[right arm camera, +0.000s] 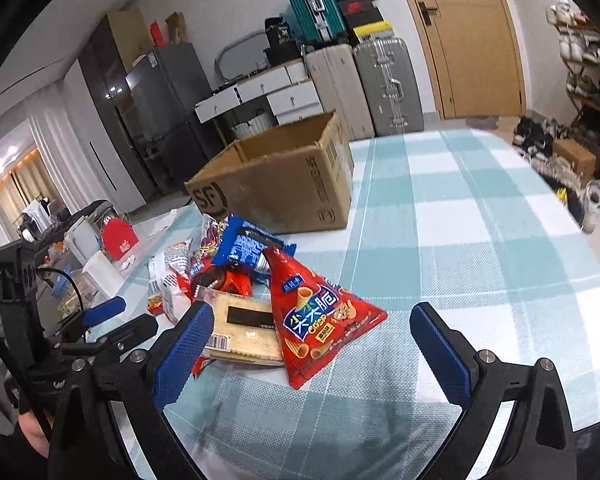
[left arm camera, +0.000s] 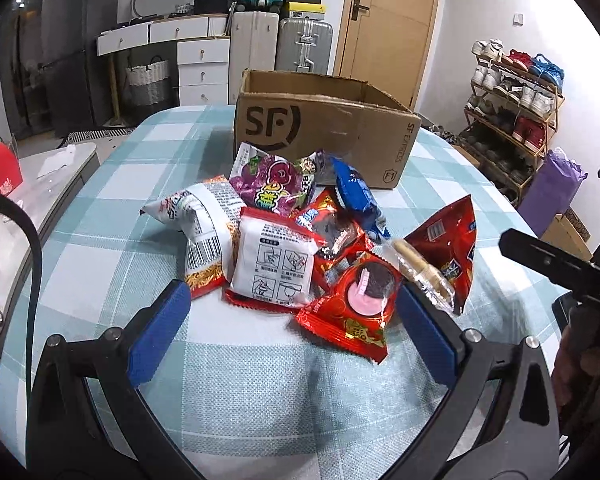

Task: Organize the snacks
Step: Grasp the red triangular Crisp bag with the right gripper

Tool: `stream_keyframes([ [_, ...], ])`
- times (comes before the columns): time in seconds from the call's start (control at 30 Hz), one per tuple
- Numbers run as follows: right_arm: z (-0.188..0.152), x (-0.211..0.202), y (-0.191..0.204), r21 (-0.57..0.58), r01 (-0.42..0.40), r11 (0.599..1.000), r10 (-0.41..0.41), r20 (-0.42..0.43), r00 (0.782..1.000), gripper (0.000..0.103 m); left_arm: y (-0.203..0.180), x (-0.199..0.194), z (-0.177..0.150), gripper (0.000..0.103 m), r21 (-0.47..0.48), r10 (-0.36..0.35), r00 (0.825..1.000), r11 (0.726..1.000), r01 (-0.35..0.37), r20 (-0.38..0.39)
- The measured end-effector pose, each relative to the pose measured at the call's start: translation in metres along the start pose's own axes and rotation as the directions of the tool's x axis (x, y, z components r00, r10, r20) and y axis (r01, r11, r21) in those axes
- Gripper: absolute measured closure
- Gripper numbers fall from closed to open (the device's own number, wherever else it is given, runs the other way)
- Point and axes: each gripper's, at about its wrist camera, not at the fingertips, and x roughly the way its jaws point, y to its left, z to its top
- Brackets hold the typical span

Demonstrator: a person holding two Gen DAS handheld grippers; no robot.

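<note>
A pile of snack packets lies on the checked tablecloth (left arm camera: 260,392) in front of an open cardboard SF box (left arm camera: 320,132). In the left wrist view my left gripper (left arm camera: 292,320) is open, its blue pads on either side of a white-and-red packet (left arm camera: 274,264) and a red cookie packet (left arm camera: 352,304), just short of them. In the right wrist view my right gripper (right arm camera: 316,344) is open around a red triangular crisp bag (right arm camera: 316,320), with a cracker pack (right arm camera: 244,332) by its left pad. The box (right arm camera: 276,184) stands behind.
A purple candy bag (left arm camera: 276,184), a blue packet (left arm camera: 360,200) and a noodle-snack bag (left arm camera: 204,232) fill the pile's back. A side table (left arm camera: 40,184) with a red card stands left. Suitcases, drawers and a shoe rack (left arm camera: 516,104) stand beyond the table.
</note>
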Motion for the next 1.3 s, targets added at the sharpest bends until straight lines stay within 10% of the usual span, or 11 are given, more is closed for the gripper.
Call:
stream_keyframes([
  [0.5,0.009,0.053,0.010,-0.083,0.002,0.997,-0.009,-0.085,0.996,0.004,0.018,0.031,-0.004,0.001,-0.102,-0.024,0.996,0.995,0.015,-0.090],
  [0.97,0.010,0.071,-0.011,0.015,-0.016,1.000,0.019,-0.152,0.988,0.049,0.015,0.038,-0.003,0.001,-0.090,-0.020,0.994,0.996,0.011,-0.105],
  [1.3,0.010,0.056,-0.012,0.020,-0.029,0.999,0.031,-0.081,0.996,0.062,0.020,0.039,-0.005,0.001,-0.114,-0.020,0.993,0.993,0.007,-0.114],
])
